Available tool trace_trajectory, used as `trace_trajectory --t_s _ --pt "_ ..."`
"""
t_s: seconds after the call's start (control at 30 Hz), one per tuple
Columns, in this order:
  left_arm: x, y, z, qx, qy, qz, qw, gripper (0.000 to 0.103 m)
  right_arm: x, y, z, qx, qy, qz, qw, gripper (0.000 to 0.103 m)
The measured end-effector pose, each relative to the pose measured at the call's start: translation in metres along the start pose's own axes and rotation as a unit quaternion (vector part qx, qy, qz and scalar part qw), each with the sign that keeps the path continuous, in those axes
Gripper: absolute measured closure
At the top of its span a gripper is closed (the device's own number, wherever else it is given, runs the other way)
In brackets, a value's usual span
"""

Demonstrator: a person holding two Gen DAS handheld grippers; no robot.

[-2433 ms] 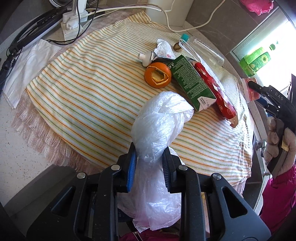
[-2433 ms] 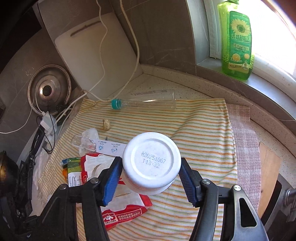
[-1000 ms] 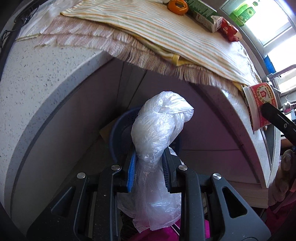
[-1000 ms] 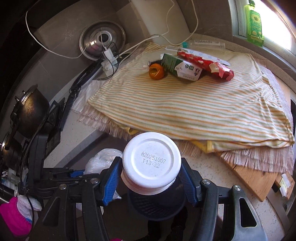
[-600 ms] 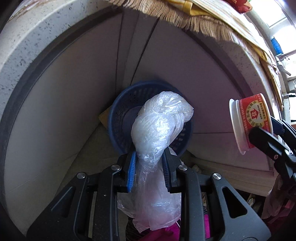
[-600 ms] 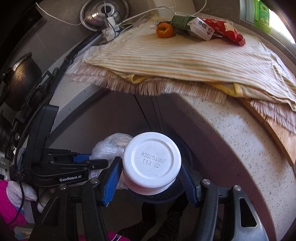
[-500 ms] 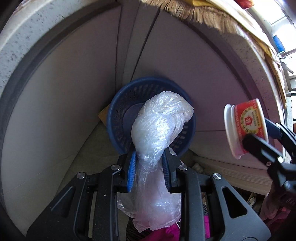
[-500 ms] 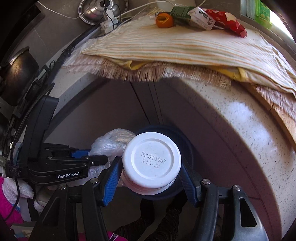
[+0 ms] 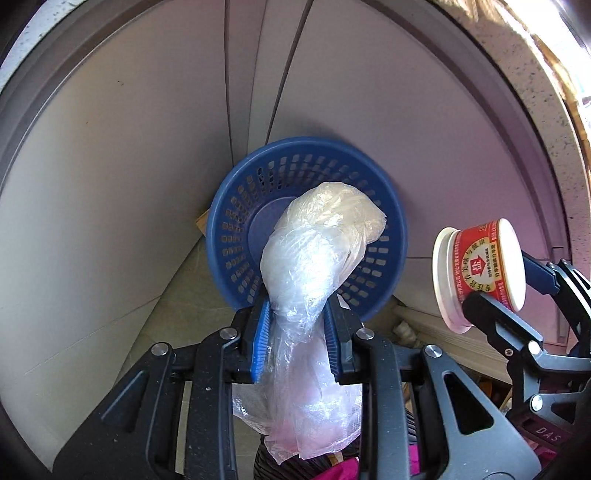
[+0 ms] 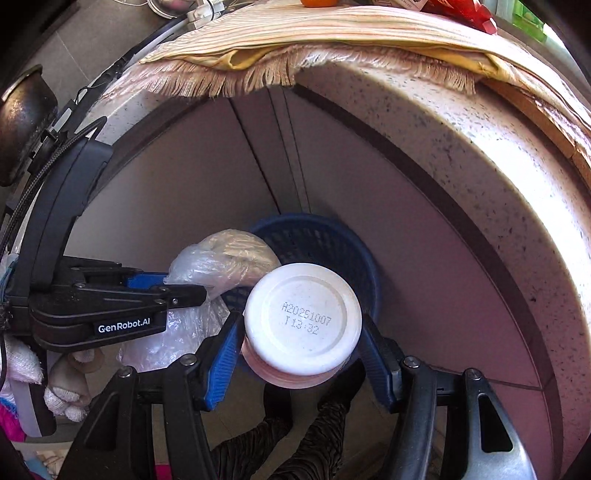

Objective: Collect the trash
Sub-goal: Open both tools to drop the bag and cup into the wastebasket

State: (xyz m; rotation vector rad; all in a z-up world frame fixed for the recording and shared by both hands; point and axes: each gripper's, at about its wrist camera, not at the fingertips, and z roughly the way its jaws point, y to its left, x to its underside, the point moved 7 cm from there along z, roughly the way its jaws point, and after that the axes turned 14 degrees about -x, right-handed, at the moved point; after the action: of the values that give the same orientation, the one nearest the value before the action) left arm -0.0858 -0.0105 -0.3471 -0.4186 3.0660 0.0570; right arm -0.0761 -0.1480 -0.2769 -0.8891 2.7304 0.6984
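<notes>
My left gripper (image 9: 295, 332) is shut on a crumpled clear plastic bag (image 9: 317, 251) and holds it just over the near rim of a blue perforated basket (image 9: 258, 184) standing on the floor against the cabinet. My right gripper (image 10: 301, 347) is shut on a red and white paper cup (image 10: 301, 321), bottom toward the camera, above the same basket (image 10: 332, 236). In the left wrist view the cup (image 9: 480, 266) and right gripper (image 9: 491, 299) hang right of the basket. The bag (image 10: 225, 262) and left gripper (image 10: 173, 284) show at left in the right wrist view.
Grey cabinet doors (image 9: 147, 147) stand behind the basket. The speckled counter edge (image 10: 461, 147) overhangs above, with a striped fringed cloth (image 10: 332, 29), an orange peel (image 10: 317, 3) and a red wrapper (image 10: 461, 11) on top. A dark pot (image 10: 22, 118) sits far left.
Both grippers have come down from the counter top to the floor basket, carrying the bag and the cup. The basket has grown larger in both views.
</notes>
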Motion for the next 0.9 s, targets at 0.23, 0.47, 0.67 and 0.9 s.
trace_trajectory --t_s 0.23,0.47,0.67,0.9 --pt "-0.001 -0.007 -0.002 -0.012 -0.009 0.001 0.9999 0.072 -0.003 -0.001 0.006 0.001 -0.001 0.004 1.0 0.038" --pt "0.003 -0.008 -0.012 -0.021 -0.015 0.0 0.9997 0.056 -0.007 -0.003 0.002 -0.001 -0.007 0.012 1.0 0.034" --pt "0.002 -0.007 -0.018 -0.028 -0.022 -0.006 0.9993 0.055 -0.01 -0.003 -0.005 -0.005 -0.008 0.008 1.0 0.032" --pt "-0.004 0.0 -0.038 -0.03 -0.041 -0.014 0.9986 0.055 -0.018 -0.002 -0.022 -0.019 -0.018 0.0 1.0 0.032"
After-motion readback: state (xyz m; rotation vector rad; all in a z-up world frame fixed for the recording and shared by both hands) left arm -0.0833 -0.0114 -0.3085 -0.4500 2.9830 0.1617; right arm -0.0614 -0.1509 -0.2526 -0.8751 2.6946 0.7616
